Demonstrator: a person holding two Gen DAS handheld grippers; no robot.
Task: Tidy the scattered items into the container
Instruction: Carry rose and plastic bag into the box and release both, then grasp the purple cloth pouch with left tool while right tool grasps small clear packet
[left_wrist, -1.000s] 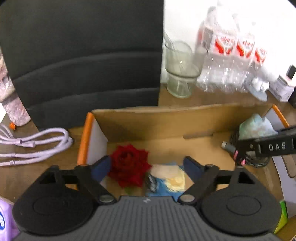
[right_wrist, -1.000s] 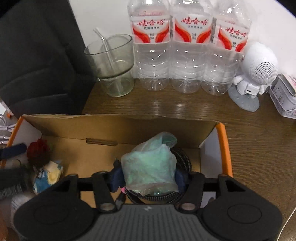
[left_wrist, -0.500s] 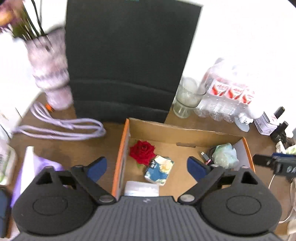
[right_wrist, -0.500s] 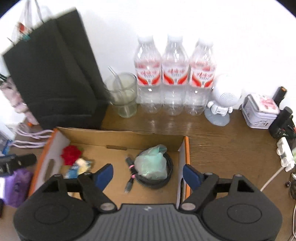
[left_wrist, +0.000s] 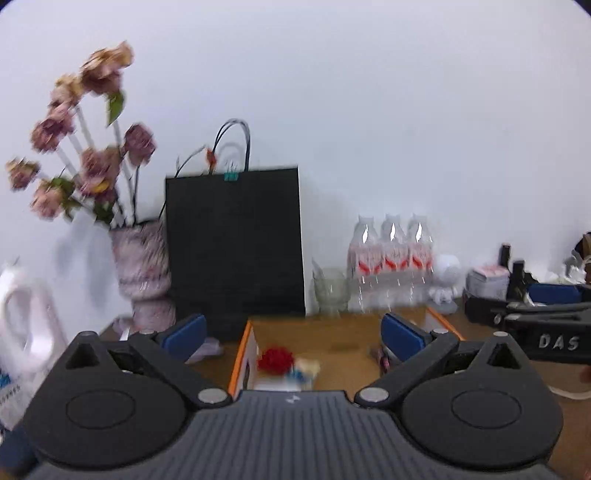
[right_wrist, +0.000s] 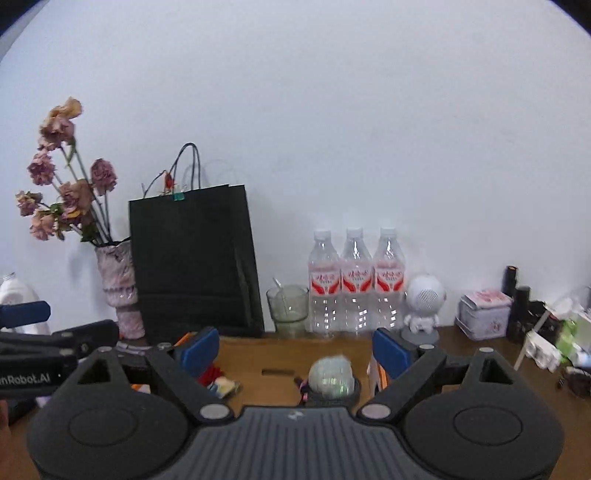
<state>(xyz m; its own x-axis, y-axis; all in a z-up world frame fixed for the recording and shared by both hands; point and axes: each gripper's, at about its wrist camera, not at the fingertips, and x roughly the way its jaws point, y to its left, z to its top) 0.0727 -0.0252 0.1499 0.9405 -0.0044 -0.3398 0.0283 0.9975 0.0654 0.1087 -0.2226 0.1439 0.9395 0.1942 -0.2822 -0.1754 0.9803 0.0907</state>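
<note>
A vase of dried flowers (right_wrist: 118, 291) stands far left, then a black paper bag (right_wrist: 192, 258). The left gripper (left_wrist: 291, 332) is empty, its jaws opening wide. In the cardboard box (right_wrist: 258, 354) lie a red rose (left_wrist: 275, 359), a small packet (right_wrist: 223, 387) and a green bag (right_wrist: 330, 374) on coiled cable. The right gripper (right_wrist: 295, 349) is opening too, holding nothing. Three water bottles (right_wrist: 354, 280) stand behind.

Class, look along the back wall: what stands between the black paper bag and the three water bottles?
A clear drinking glass with a stirrer in it stands between the black paper bag and the water bottles; the right wrist view shows it sharpest.
</note>
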